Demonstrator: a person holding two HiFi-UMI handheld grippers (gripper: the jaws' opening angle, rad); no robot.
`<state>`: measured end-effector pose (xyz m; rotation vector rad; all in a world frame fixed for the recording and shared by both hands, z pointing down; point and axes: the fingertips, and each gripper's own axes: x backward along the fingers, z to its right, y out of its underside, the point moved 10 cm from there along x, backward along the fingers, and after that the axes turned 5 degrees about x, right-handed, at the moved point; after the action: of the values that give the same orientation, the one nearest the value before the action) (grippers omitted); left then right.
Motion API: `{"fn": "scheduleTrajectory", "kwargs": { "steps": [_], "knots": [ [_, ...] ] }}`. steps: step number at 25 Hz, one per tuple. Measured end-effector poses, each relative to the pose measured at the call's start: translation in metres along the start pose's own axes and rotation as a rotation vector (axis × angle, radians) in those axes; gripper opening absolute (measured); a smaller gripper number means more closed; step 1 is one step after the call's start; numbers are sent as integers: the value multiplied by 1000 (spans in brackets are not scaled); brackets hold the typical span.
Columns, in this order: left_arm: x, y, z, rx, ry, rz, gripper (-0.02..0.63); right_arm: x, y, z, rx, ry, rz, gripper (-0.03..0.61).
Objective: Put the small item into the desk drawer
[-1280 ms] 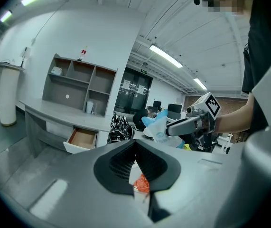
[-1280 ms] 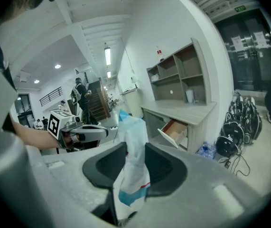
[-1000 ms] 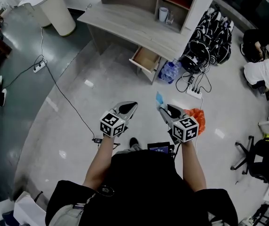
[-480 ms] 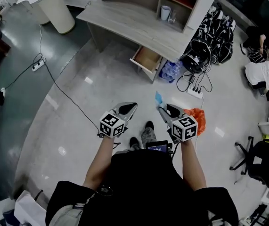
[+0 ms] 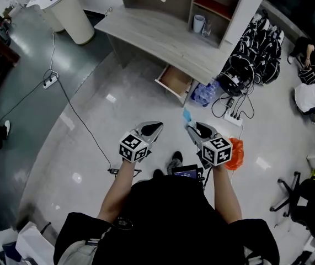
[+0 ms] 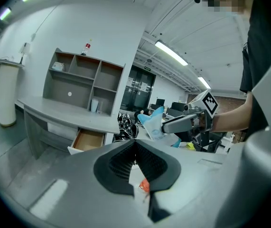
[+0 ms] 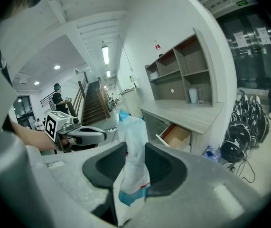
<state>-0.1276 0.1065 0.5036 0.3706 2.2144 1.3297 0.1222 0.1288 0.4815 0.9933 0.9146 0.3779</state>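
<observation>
Across the floor (image 5: 107,126), drawer (image 5: 175,80) gapes beside bottles (image 5: 205,93); right claw (image 5: 191,127) pinches packet (image 5: 186,115), left claw (image 5: 156,127) closed, empty.

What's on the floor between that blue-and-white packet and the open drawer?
Nothing: in the head view, only bare shiny floor separates the packet in the right tool from the drawer.

Blue-white sachet (image 7: 134,148); desk drawer (image 5: 176,79) open

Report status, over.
Left gripper shut, empty. Right gripper shut on blue-and-white packet. Drawer open, across the room. Path looks clear.
</observation>
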Motion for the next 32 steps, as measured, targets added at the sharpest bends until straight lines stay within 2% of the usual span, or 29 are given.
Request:
{"fn": "scheduleTrajectory", "kwargs": {
  "steps": [18,26,32],
  "knots": [
    [-68,-47,-31,0,-123,16,2,-38,-32,98,8,-95,-19,123],
    [-84,-56,-40,2,-146,10,2,-53,-40,118,10,-123,-40,124],
    [-90,-54,-58,12,-128,-6,2,-68,-44,121,4,-107,-51,123]
  ]
}}
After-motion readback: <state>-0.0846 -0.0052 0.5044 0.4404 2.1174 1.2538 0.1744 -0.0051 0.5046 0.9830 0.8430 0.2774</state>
